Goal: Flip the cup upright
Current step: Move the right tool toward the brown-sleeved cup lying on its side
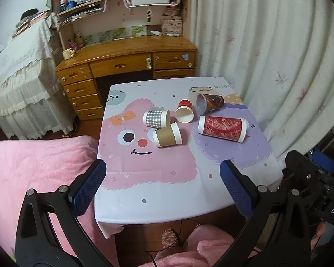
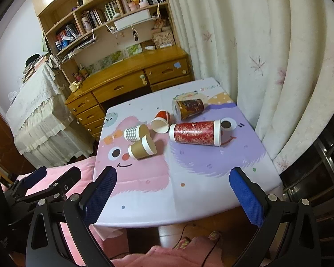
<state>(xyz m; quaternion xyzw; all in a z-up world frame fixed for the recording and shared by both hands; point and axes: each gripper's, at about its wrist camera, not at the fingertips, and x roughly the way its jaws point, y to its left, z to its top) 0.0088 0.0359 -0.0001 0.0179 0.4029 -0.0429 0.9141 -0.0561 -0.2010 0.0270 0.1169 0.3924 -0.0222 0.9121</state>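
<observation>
- We see five paper cups, all on their sides, clustered on the desk [image 1: 144,200] in the middle of both frames.
- The plaid cup [image 1: 156,118] lies left of centre in the left wrist view, touching the brown cup [image 1: 167,135] just below it.
- The small red cup [image 1: 184,111] shows us its open mouth, with the dark patterned cup [image 1: 209,103] up and to its right.
- The tall red cup [image 1: 222,128] lies lengthwise at centre right; in the right wrist view it sits at [image 2: 194,132].
- Our left tongs [image 1: 162,178] are spread wide with nothing between them, low in the frame over the desk's near part, and every cup lies well above them in the picture.
- Our right tongs [image 2: 172,184] are likewise wide apart and empty, hovering at the lower middle; the brown cup [image 2: 142,148] is the nearest, up and to the left of their midpoint.
- The plaid cup [image 2: 135,132] and small red cup [image 2: 160,121] sit further up the frame.
- The dark patterned cup [image 2: 189,108] is the farthest back, near the curtain [image 2: 267,55] on the right.
</observation>
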